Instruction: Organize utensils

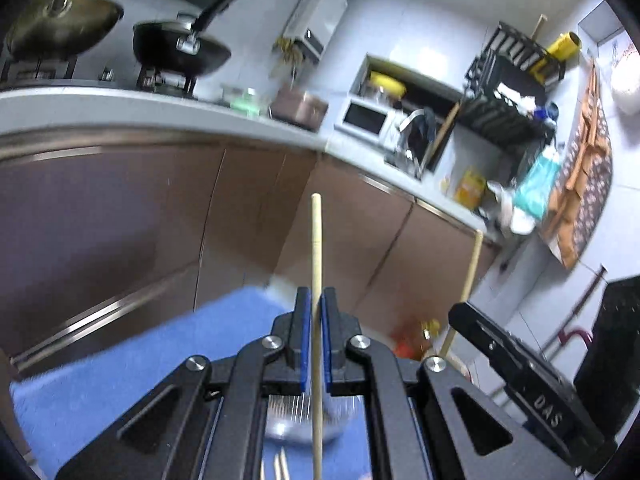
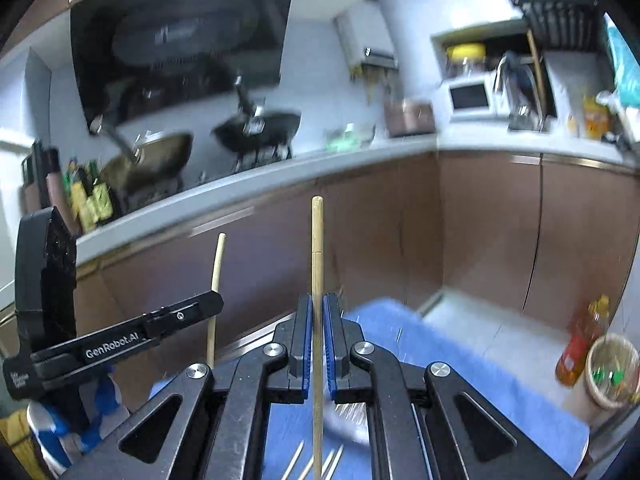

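Bright, motion-blurred, fisheye-warped edges.

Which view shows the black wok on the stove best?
The left wrist view: the black wok sits large and fairly sharp at the upper left, its handle and rim distinct. In the right wrist view the same wok is smaller, farther off and smeared by motion blur, so only its dark shape reads.

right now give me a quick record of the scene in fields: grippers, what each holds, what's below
left gripper: shut on a chopstick, stick upright between the blue pads
right gripper: shut on a second chopstick, also upright
surface below: blue cloth
on the cloth: more loose chopsticks and a shiny metal container, blurred
background: kitchen counter with two woks on the stove
image quality: motion blur in both views
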